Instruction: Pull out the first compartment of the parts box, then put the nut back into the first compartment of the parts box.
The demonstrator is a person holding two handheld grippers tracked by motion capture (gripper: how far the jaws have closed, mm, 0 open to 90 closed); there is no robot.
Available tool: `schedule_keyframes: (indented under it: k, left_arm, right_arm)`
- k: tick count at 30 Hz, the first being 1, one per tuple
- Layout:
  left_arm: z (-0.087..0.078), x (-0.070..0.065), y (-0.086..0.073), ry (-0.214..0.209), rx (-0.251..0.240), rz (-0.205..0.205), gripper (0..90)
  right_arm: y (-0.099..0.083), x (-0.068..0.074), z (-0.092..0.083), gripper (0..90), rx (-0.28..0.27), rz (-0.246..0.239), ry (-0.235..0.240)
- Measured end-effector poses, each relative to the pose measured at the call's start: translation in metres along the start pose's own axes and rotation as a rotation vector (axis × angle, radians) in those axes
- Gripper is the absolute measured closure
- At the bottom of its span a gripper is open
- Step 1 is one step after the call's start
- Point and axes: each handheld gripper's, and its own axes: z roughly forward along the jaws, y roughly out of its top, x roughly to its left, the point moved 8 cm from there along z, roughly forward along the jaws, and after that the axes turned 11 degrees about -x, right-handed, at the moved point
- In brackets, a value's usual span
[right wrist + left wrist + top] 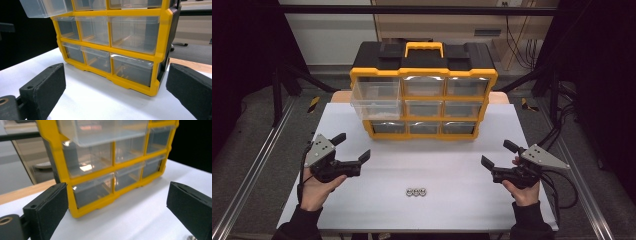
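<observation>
Holding both tools idle over the table (362, 210), nothing picked up yet. My left gripper (355, 147) sits near the left edge, jaws spread wide and empty, one jaw angled up toward the organizer. In the left gripper view its two black pads frame bare white surface and the yellow cabinet's lower drawers.

Going right: the yellow-and-black drawer organizer (424, 75) stands at the far edge, centred. Its top-left clear drawer (376, 100) is pulled out and overhangs the surface. Three small metal nuts (416, 191) lie in a touching row near the near edge, about midway between my hands, well apart from both grippers.

My right gripper (498, 154) is near the right edge, jaws also wide apart, gripping nothing.

Judgement: this is the start step, before the first grasp. With the drawer open, the likely job is nuts into that drawer. The next move calls for bringing one gripper down over an end nut, closing narrow on it alone without scattering the other two.

Hard to tell: drawer contents, something pale may lie at its bottom, too blurred. The nuts' exact type is too small to read. A metal speck at the bottom edge of the left gripper view is cut off.
</observation>
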Motion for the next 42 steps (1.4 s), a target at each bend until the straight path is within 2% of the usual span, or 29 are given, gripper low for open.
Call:
schedule_keyframes:
  k: [14, 19, 30, 42]
  left_arm:
    - [0.009, -0.017, -0.021, -0.061, 0.075, 0.005, 2.9]
    - [0.014, -0.026, -0.03, -0.093, 0.117, 0.006, 3.0]
    - [0.023, -0.046, -0.047, -0.146, 0.195, 0.035, 4.4]
    - [0.036, -0.077, -0.081, -0.234, 0.33, 0.056, 6.4]
  right_arm:
    - [0.001, 0.0, -0.002, 2.9, -0.007, 0.009, -0.003]
    - [0.001, 0.0, -0.002, 2.9, -0.009, 0.013, -0.001]
    - [0.0, 0.0, -0.001, 2.9, -0.006, 0.008, -0.002]
    - [0.001, -0.001, -0.004, 2.9, -0.007, 0.008, -0.001]
